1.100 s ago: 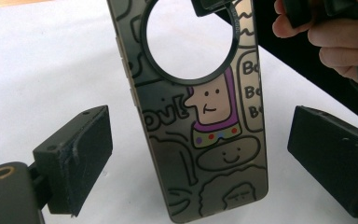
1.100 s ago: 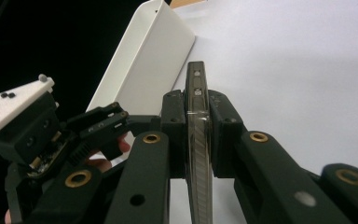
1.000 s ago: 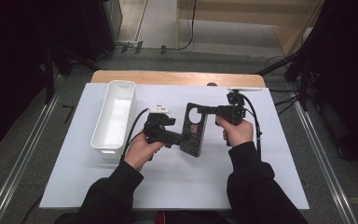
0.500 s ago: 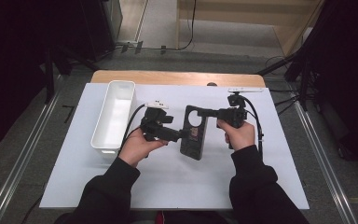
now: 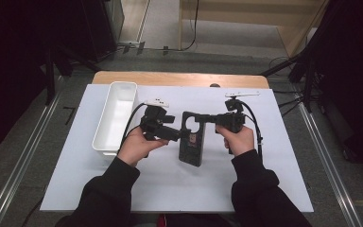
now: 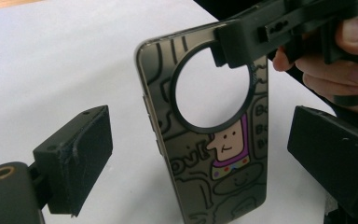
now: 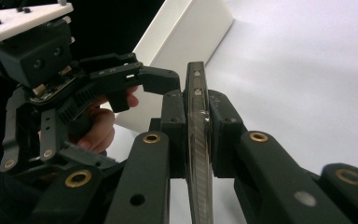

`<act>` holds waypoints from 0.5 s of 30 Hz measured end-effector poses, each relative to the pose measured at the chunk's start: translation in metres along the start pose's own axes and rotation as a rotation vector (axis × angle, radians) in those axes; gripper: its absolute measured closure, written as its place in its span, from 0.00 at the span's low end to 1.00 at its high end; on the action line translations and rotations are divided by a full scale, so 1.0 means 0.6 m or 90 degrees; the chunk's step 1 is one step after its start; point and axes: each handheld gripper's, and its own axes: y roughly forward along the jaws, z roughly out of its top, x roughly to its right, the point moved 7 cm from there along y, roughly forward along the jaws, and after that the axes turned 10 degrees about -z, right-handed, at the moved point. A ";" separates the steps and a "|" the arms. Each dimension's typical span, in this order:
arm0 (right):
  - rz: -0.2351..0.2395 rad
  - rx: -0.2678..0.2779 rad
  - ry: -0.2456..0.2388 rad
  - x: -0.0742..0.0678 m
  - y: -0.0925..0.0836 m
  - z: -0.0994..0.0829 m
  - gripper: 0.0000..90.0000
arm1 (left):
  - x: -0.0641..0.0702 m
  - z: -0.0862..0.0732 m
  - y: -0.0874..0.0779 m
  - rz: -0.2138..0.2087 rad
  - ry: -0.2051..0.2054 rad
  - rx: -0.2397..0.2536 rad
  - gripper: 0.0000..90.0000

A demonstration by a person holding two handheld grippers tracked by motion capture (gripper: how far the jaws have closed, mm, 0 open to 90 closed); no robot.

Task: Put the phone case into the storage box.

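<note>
On the left of the table (image 5: 75, 189) the white bin (image 5: 116, 116) had not shifted between the earlier frames and this one. What had changed was my left claw (image 5: 182, 135): a second before it sat a little short of the phone case, and by now it had edged in toward the case's left edge. Seen along it in the left gripper view, the left claw (image 6: 200, 154) stood wide open, one pad to each side of the phone case (image 6: 214, 154) and neither touching it. I judged that a handover or a two-handed hold was being set up, with the second grip not yet made.

The phone case (image 5: 192, 142) stood tilted above the table's middle, held at its top end by my right claw (image 5: 203, 119). In the right gripper view the right claw (image 7: 196, 135) was clamped flat on the thin edge of the case, and that hold had not altered.

As for writing, the case's doodle print carried cartoon lettering around a small figure in purple; I could make out something like "ovi" and "Bo", nothing more.
</note>
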 end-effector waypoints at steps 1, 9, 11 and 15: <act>0.001 0.002 -0.004 -0.001 0.001 0.000 0.86 | -0.002 0.000 0.000 0.002 -0.004 -0.001 0.07; 0.004 -0.001 -0.011 -0.003 0.004 -0.001 0.86 | -0.017 0.002 0.003 0.006 -0.022 -0.002 0.17; 0.004 -0.003 -0.012 -0.005 0.005 -0.002 0.86 | -0.020 0.002 0.005 0.007 -0.027 0.001 0.17; 0.009 -0.002 -0.014 -0.010 0.007 -0.002 0.86 | -0.024 0.000 0.013 0.018 -0.034 -0.008 0.17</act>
